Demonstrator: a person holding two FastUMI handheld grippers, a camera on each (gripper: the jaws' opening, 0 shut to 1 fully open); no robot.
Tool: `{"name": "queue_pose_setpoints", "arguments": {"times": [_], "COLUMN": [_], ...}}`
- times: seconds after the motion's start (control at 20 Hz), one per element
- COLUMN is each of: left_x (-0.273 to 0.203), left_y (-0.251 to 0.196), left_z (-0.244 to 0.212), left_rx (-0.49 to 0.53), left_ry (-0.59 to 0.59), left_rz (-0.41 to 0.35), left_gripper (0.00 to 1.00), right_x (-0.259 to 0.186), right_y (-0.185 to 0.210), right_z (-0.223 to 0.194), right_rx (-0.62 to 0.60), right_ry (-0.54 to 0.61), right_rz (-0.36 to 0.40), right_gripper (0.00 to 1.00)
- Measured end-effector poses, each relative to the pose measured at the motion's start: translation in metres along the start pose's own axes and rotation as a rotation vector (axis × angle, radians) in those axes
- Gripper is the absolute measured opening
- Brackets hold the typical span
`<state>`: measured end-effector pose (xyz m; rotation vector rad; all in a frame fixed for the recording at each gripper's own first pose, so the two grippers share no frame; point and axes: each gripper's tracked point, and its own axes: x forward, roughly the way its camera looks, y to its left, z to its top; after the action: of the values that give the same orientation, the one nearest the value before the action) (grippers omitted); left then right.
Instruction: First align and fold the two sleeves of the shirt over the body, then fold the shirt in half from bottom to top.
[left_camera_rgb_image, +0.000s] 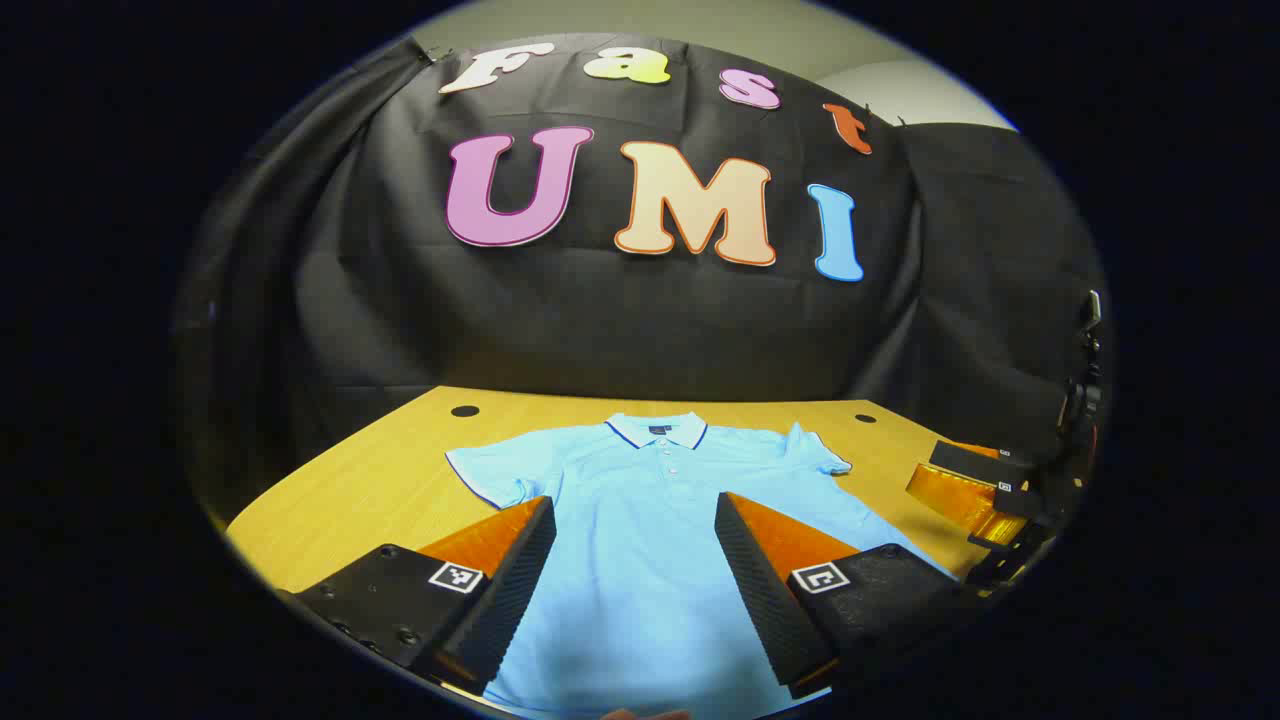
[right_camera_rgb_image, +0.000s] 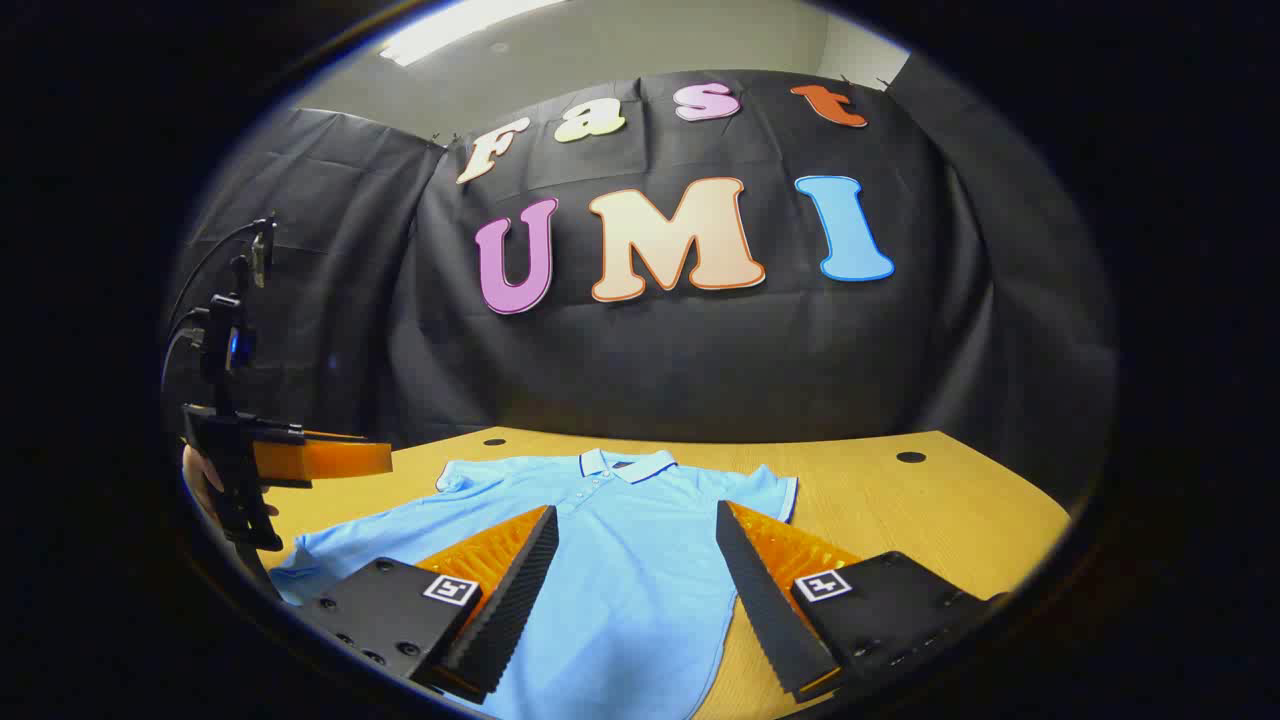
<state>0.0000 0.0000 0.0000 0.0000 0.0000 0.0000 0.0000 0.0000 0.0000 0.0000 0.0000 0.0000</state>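
Note:
A light blue polo shirt (left_camera_rgb_image: 640, 520) lies flat and face up on the wooden table (left_camera_rgb_image: 380, 490), collar toward the booth wall, both short sleeves spread outward. In the left gripper view its left sleeve (left_camera_rgb_image: 490, 475) and right sleeve (left_camera_rgb_image: 815, 455) lie unfolded. My left gripper (left_camera_rgb_image: 635, 510) hovers open above the shirt's lower body with nothing between its fingers. My right gripper (right_camera_rgb_image: 637, 525) is open above the same shirt (right_camera_rgb_image: 620, 560), slightly toward the shirt's right side. The right gripper (left_camera_rgb_image: 985, 490) also appears far right in the left gripper view, and the left gripper (right_camera_rgb_image: 300, 460) far left in the right gripper view.
The table has round cable holes near the back edge (left_camera_rgb_image: 465, 411) (right_camera_rgb_image: 910, 457). Bare wood lies on both sides of the shirt. A hand (right_camera_rgb_image: 200, 480) holds the left gripper at the table's left edge. The black cloth wall stands behind the table.

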Motion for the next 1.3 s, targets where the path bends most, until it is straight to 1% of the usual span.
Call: {"name": "queue_pose_setpoints", "arguments": {"times": [0.3, 0.4, 0.55, 0.6, 0.65, 0.75, 0.8, 0.9, 1.05, 1.2, 1.3], "left_x": [-0.001, 0.0, -0.001, -0.001, -0.003, -0.005, -0.006, -0.007, -0.008, -0.009, -0.01], "left_y": [-0.002, 0.003, 0.002, 0.002, 0.001, -0.001, -0.001, -0.003, -0.011, -0.011, -0.015], "left_z": [-0.008, -0.009, -0.009, -0.009, -0.011, -0.01, -0.01, -0.009, -0.008, -0.01, -0.01], "left_rx": [-0.006, -0.012, -0.012, -0.012, -0.012, -0.013, -0.014, -0.019, -0.029, -0.032, -0.046], "left_ry": [0.037, 0.045, 0.052, 0.052, 0.054, 0.053, 0.053, 0.054, 0.057, 0.062, 0.075], "left_rz": [0.002, 0.012, 0.02, 0.019, 0.014, 0.005, 0.003, -0.005, -0.03, -0.035, -0.054], "left_gripper": [0.95, 0.95, 0.95, 0.95, 0.95, 0.95, 0.95, 0.95, 0.95, 0.95, 0.95], "right_x": [0.0, 0.001, 0.002, 0.004, 0.004, 0.006, 0.007, 0.011, 0.023, 0.044, 0.062], "right_y": [0.002, 0.002, 0.003, 0.004, 0.006, 0.006, 0.005, -0.003, -0.013, -0.036, -0.056], "right_z": [-0.006, -0.005, -0.011, -0.014, -0.016, -0.022, -0.022, -0.022, -0.015, 0.002, 0.002], "right_rx": [0.009, 0.006, 0.007, 0.01, 0.012, 0.009, 0.006, 0.01, 0.023, 0.007, 0.035], "right_ry": [0.015, 0.014, 0.03, 0.038, 0.045, 0.063, 0.075, 0.086, 0.142, 0.179, 0.232], "right_rz": [-0.001, -0.002, -0.003, 0.0, 0.002, 0.001, -0.001, -0.026, -0.033, -0.061, -0.091], "right_gripper": [0.98, 1.0, 0.99, 0.98, 1.0, 0.98, 1.0, 0.98, 0.98, 0.98, 0.98]}}
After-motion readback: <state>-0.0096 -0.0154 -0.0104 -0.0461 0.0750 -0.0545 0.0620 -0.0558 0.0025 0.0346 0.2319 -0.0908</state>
